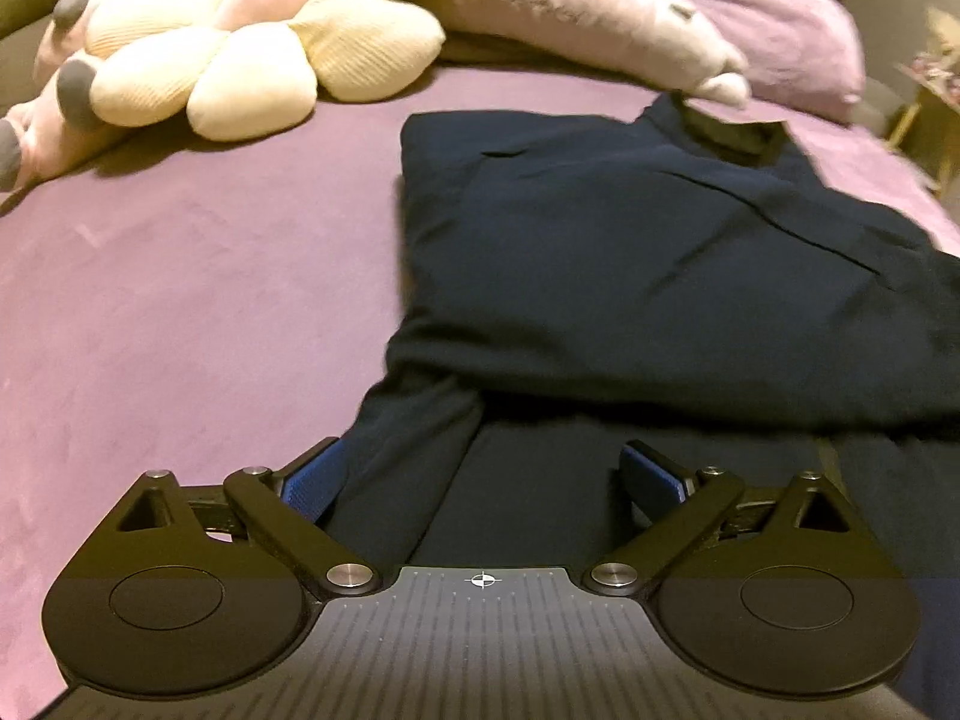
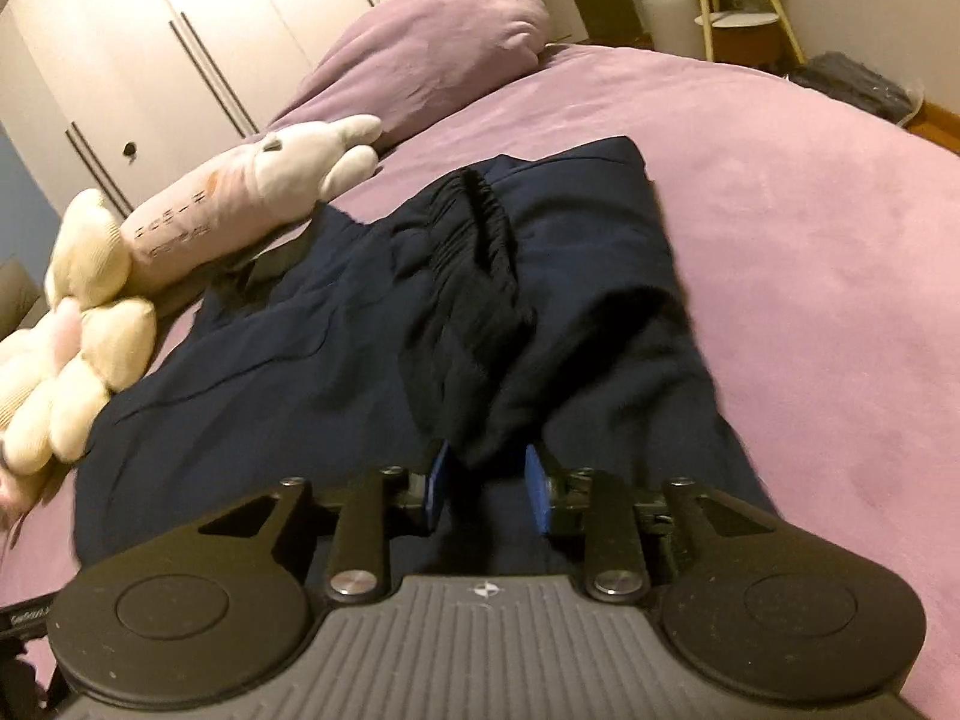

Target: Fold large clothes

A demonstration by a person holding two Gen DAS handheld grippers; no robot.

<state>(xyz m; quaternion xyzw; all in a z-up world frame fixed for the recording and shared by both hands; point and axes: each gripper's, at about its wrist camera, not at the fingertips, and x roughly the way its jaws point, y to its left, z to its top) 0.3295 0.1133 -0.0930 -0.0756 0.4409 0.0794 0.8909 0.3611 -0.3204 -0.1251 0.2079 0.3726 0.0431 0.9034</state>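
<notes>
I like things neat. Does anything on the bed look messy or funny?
Mostly tidy. The dark navy garment is only partly folded: one bunched, rumpled flap rises into the right gripper. The left gripper sits open over its lower edge. The plush toys lie heaped by the pillow.

Garment (image 1: pixel 630 276) lies on bed (image 1: pixel 180 300), centre-right in left wrist view. Flower cushion (image 1: pixel 240 54) far left; long plush (image 1: pixel 588 18) behind garment, w/ pillow (image 1: pixel 774 24) far right. Left gripper (image 1: pixel 483 477) sits over garment's near edge; right gripper (image 2: pixel 486 483) likewise.
</notes>
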